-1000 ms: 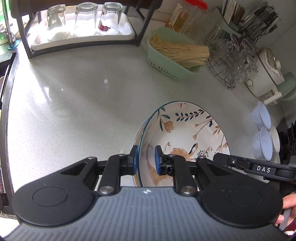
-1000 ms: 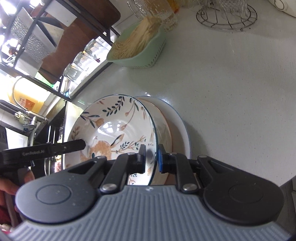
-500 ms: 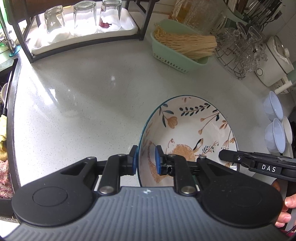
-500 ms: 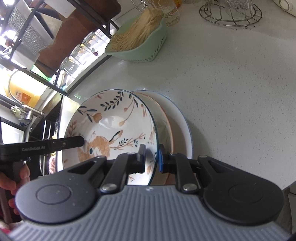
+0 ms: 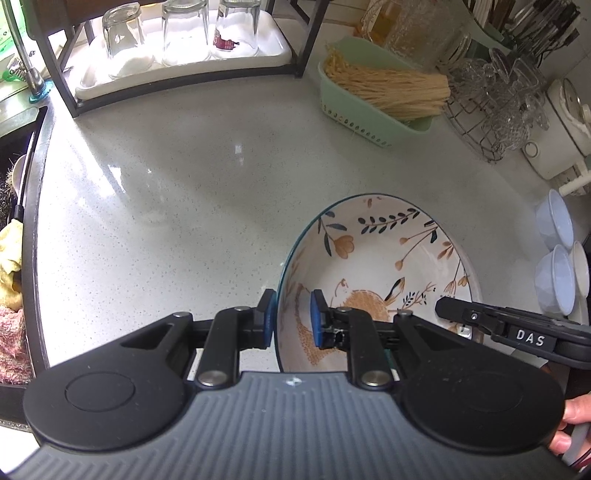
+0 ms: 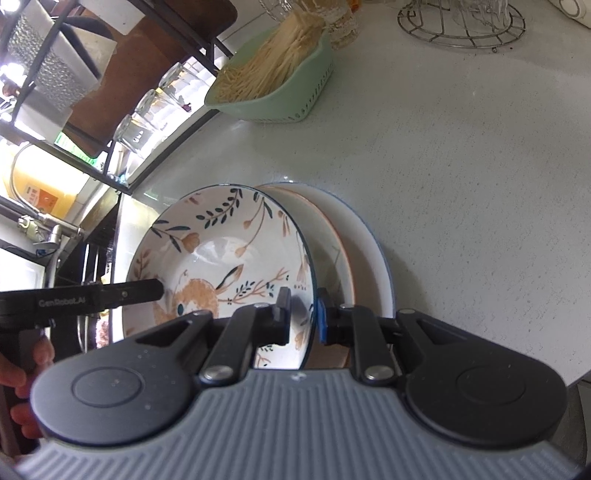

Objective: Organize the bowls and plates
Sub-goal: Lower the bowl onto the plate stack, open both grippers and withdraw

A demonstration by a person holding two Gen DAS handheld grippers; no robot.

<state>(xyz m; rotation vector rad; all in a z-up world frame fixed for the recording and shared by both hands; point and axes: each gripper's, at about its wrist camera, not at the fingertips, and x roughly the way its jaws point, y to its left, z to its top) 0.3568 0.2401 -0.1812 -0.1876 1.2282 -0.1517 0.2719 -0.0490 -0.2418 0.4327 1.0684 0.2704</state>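
Both tools gripped opposite rims of the floral bowl (image 5: pixel 380 273), left tool (image 5: pixel 291 317) and right tool (image 6: pixel 303 314), above the plates (image 6: pixel 362 266) on the desk (image 5: pixel 166 192).

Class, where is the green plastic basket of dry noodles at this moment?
In the left wrist view, the green plastic basket of dry noodles sits at the back of the white countertop, between the rack of upturned glasses and the wire glass stand.

Glossy glazed ceramic bowl (image 5: pixel 384 266) on a speckled, polished stone-look counter (image 5: pixel 166 192) – shiny clear glasses (image 5: pixel 177 31), pale green plastic basket (image 5: pixel 373 110), wire metal rack (image 5: pixel 480 129).
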